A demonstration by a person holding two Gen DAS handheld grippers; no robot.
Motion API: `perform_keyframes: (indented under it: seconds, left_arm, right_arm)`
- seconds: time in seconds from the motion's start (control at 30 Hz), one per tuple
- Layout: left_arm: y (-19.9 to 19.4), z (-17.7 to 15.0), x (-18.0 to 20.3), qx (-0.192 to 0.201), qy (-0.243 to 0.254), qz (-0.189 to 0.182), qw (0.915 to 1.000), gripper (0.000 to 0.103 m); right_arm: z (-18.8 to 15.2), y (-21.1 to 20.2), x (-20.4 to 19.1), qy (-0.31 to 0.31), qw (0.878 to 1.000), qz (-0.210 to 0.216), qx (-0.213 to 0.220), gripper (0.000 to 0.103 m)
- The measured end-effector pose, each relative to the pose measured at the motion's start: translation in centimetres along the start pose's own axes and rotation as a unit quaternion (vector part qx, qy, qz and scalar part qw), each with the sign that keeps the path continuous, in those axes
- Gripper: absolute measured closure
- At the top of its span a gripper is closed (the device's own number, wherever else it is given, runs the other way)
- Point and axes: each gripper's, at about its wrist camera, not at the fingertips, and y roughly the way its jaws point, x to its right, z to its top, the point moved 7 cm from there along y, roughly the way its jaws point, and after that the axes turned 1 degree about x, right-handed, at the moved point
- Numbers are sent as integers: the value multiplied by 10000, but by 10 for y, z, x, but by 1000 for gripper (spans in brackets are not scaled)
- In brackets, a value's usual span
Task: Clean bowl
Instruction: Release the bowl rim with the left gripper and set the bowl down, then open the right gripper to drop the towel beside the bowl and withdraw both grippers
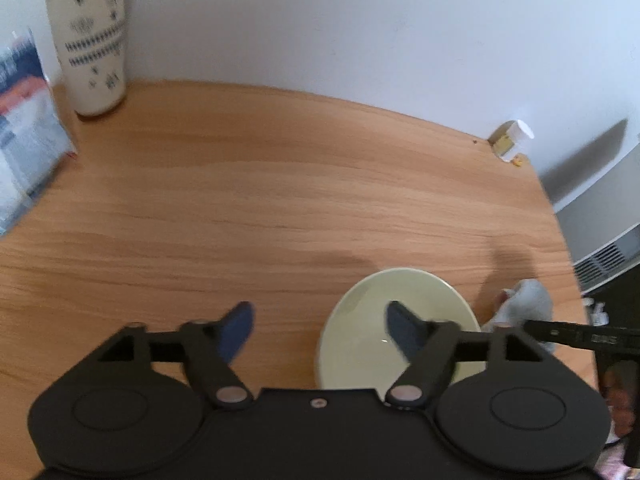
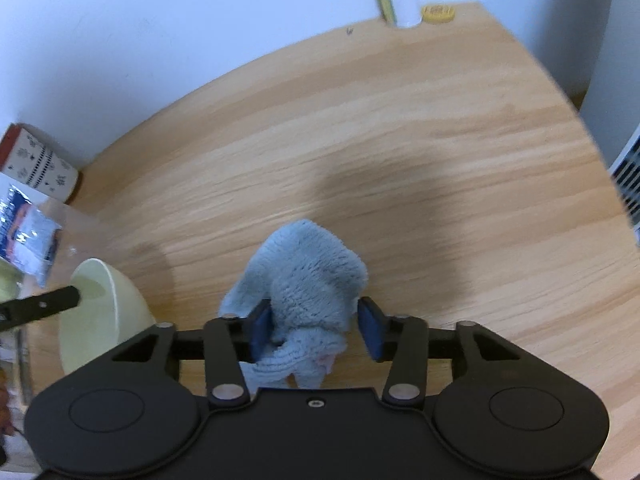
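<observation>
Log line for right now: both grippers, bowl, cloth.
left gripper: open, one finger over pale green ceramic bowl | right gripper: open around fluffy blue-grey cloth | bowl on wooden table

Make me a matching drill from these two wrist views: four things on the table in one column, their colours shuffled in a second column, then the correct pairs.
Things:
1. bowl
2. cloth
3. tall cup
4. small cap by the white bottle

Colours:
A. cream with dark patterns and a red lid
B. yellow
C. pale green
D. grey-blue and fluffy

Pairs: 1-C, 2-D, 3-A, 4-B
</observation>
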Motion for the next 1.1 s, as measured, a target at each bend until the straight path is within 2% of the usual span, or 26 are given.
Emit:
perform_keyframes:
  seconds: [0.03,0.07,0.1,0.17,0.3,0.37,0.57,0.77,0.97,1.1]
  left_arm:
    - [-4,-1,3,8,50,100,9999,8]
    - [-6,-1,5,20,81,156,9998,1]
    - [-11,-2,8,53,132,185,9997,1]
    - [-21,-6,18,104,257,248,9993,1]
    - [-37,-16,34,24,332,411,9986,1]
    - [-45,-23,41,-29,260,448,9987,0]
    - [-74,-41,56,2,122,654,9978,0]
    - [-104,-57,67,-62,7,877,9961,0]
    - [-126,-55,72,80,249,881,9958,0]
    - [-134,-56,73,162,385,993,9942,0]
  right_arm:
    - [-1,-3,-1,-70,10000,-24,22,46]
    - [-1,-9,-2,-154,9998,-94,80,38]
    - [-1,-15,-2,-202,9995,-164,161,31]
    - [0,-24,-3,-251,9990,-215,291,26]
    - [-6,-59,-10,-402,9969,-225,644,5]
    - [-8,-74,-14,-576,9952,-252,748,1]
    - [-19,-113,-18,-552,9954,-262,737,0]
    - [-36,-136,-22,-818,9938,-337,671,0]
    - [-45,-155,-33,-1009,9919,-232,730,0]
    - [-50,-161,-35,-816,9926,-241,861,0]
